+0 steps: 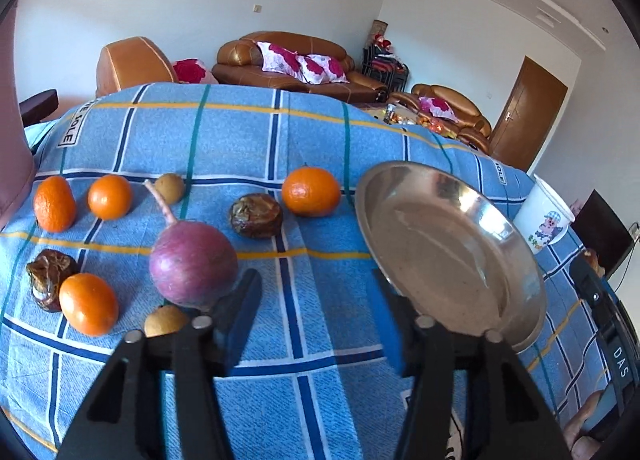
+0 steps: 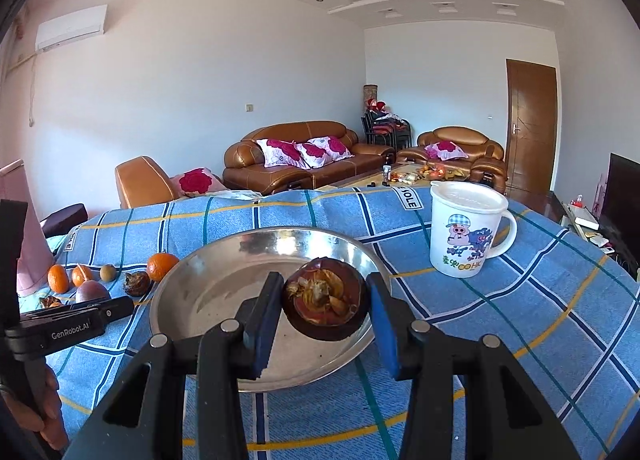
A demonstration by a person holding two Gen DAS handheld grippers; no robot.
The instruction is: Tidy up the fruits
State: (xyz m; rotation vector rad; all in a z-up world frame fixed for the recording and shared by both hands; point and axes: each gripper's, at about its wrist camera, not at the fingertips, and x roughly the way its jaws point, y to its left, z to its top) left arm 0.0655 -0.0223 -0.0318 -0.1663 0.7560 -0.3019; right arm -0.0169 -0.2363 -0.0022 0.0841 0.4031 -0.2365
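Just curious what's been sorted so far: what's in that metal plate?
In the right view, one dark brown fruit sits over the plate, between the right tongs. The left view shows the plate bare. The tongs hide its near rim.

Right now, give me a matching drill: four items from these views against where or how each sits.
Items:
1. dark brown mangosteen
2. round steel plate
3. white cartoon-print mug
4. purple round radish

Places:
A. on the cloth right of the plate, lid on
B. between the right tongs, above the plate
C. just ahead of the left tongs, among the oranges
D. on the blue checked cloth, nothing resting in it

Pairs: 1-B, 2-D, 3-A, 4-C
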